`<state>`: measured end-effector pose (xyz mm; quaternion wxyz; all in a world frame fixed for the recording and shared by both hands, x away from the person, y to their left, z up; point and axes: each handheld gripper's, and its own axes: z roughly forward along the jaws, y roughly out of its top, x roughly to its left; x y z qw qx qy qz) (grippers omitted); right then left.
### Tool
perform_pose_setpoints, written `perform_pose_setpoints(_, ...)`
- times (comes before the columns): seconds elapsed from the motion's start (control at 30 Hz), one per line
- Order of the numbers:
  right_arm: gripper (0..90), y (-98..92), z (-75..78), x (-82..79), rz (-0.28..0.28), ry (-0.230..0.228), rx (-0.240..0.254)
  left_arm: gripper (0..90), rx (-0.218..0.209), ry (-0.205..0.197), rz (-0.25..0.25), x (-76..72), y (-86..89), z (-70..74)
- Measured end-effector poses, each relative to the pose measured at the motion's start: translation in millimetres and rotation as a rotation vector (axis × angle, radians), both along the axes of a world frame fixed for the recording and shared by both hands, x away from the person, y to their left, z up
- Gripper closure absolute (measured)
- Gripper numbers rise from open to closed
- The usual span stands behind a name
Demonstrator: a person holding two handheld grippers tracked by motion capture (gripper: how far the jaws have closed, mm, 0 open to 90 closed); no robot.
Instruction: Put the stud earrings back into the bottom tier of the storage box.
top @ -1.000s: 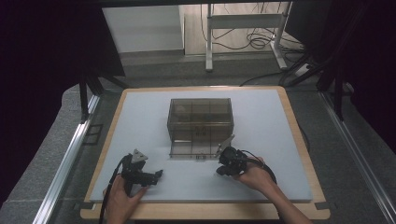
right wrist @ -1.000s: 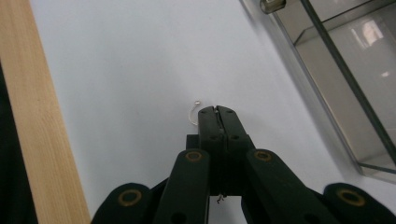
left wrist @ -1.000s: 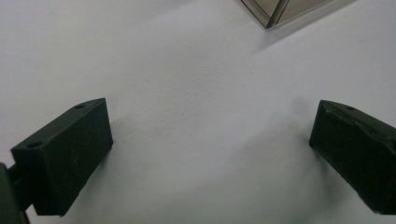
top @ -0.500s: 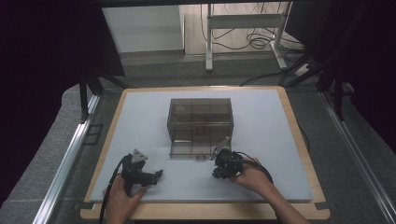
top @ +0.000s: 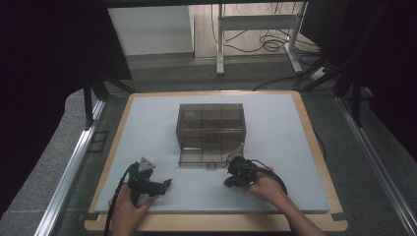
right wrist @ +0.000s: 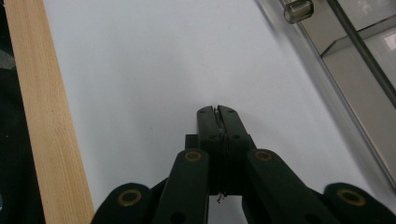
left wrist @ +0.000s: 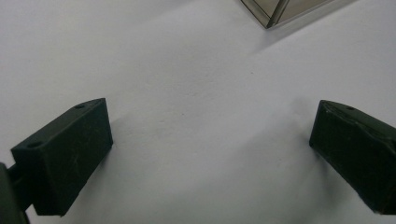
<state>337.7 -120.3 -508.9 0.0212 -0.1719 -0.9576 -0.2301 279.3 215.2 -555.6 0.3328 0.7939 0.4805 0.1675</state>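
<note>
Box, smoky clear plastic with inner dividers, sits mid-mat on the white pad; all positions taken from it. Left gripper lies off the box's near-left corner, well apart, jaws spread wide over bare mat, nothing between them; the box corner shows far ahead. Right gripper rests just beside the box's near-right corner, jaws pressed together, empty, held by the right hand. Wooden border runs alongside it.
</note>
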Motion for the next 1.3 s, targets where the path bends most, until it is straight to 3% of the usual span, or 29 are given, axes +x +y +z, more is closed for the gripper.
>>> perform_pose_setpoints(0.23, 87.7, -0.7, 3.5, 0.9, -0.006, 0.001, 0.013, 0.0, -0.001, 0.000, 0.000, 0.0, 0.0, 0.0)
perform_pose_setpoints(0.7, 87.5, -1.2, 21.3, 8.6, -0.039, -0.010, 0.085, 0.0, -0.001, 0.000, 0.001, -0.1, -0.1, 0.0)
perform_pose_setpoints(1.3, 86.9, 16.4, 39.8, 28.0, -0.092, -0.097, 0.178, 0.0, -0.003, -0.003, 0.002, 0.1, -0.1, -0.2)
